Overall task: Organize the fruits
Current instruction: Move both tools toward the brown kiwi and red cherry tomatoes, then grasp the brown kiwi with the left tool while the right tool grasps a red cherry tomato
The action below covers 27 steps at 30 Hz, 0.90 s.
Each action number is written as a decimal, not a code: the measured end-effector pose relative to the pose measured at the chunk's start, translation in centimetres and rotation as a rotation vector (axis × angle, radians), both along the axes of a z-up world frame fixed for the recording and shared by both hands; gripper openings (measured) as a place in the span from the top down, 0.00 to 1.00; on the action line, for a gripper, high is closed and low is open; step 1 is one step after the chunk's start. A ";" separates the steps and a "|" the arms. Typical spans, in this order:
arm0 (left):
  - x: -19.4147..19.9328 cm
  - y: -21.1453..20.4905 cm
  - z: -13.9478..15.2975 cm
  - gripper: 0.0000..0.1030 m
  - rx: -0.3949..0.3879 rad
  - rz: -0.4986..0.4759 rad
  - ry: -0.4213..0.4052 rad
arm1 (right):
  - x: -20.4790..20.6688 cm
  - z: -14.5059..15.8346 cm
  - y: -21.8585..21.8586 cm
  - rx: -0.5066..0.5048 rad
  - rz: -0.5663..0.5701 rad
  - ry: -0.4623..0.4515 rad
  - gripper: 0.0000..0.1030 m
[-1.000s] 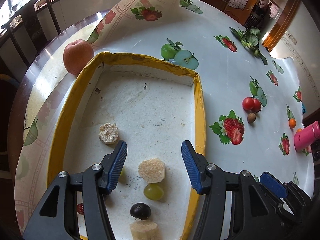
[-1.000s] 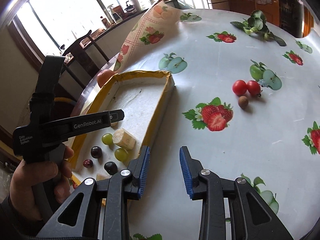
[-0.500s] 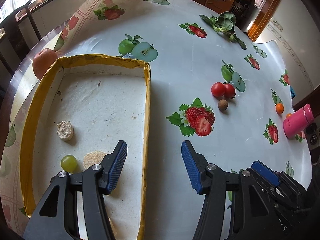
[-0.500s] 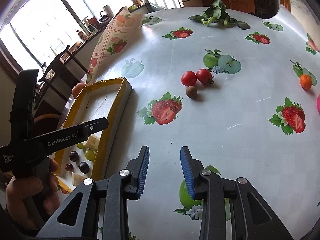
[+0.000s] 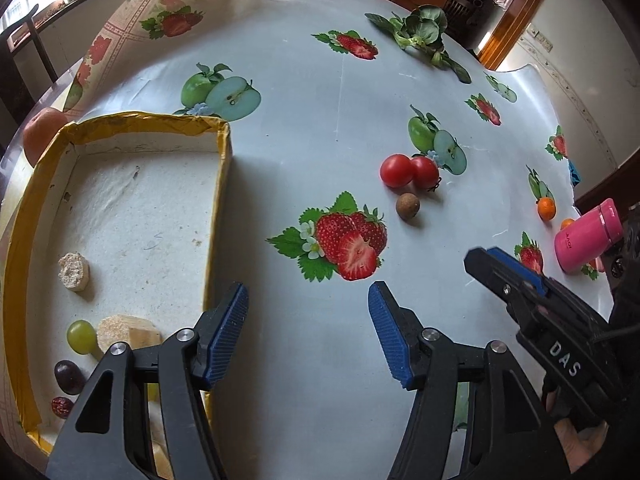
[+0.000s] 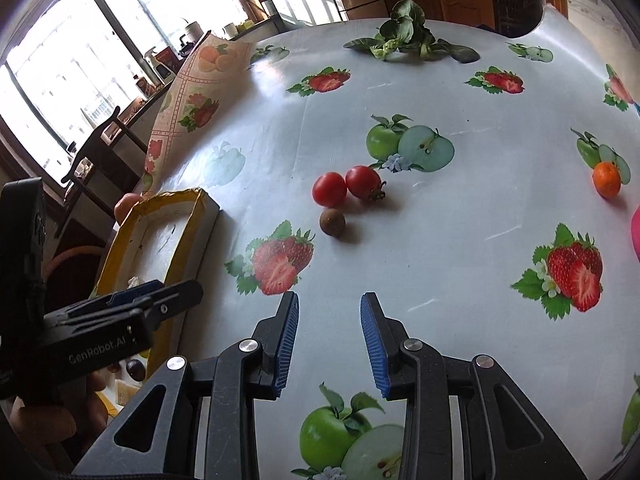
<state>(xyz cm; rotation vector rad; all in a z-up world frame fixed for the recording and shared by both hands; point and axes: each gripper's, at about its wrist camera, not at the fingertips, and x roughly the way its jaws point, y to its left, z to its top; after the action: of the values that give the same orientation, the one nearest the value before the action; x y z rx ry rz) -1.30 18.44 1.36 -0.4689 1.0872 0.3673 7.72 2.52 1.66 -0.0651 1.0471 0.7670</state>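
Tray point(image 5: 16, 248) with yellow rim occupies the left-wrist view, partly cut off below; it holds a green grape point(image 5: 81, 336), dark grape point(image 5: 68, 376), and pale cut pieces. Left gripper point(image 5: 308, 334) hangs released, empty, beside the tray wall. In the right-wrist view, right gripper point(image 6: 329, 344) stands parted, empty; two tomatoes point(image 6: 346, 186) touch, with a brown fruit point(image 6: 332, 222) just beside them; tray contents are mostly hidden.

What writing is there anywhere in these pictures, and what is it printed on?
"DAS": on the right gripper, seen from the left wrist camera.
"GenRobot.AI": on the left gripper, seen from the right wrist camera.
Pink bottle: a small vertical logo, too blurred to read.
Windowsill containers: labels too small to read.
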 end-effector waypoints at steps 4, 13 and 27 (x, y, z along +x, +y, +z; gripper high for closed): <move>1.8 -1.6 -0.3 0.41 -0.001 -0.046 -0.005 | 3.1 -0.3 1.4 -0.006 0.016 -0.037 0.66; 5.2 -1.6 -2.1 0.41 -0.028 -0.058 0.017 | 8.3 -3.1 4.5 -0.036 0.064 -0.018 0.66; 11.5 -3.2 -3.9 0.41 0.009 -0.081 -0.009 | 6.8 -0.7 -3.2 0.142 -0.062 -0.002 0.93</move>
<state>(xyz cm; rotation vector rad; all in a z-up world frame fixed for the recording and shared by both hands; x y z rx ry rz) 10.21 15.26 -2.51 -0.4164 1.0918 0.2980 14.52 -0.64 0.98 0.0878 0.9853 0.7824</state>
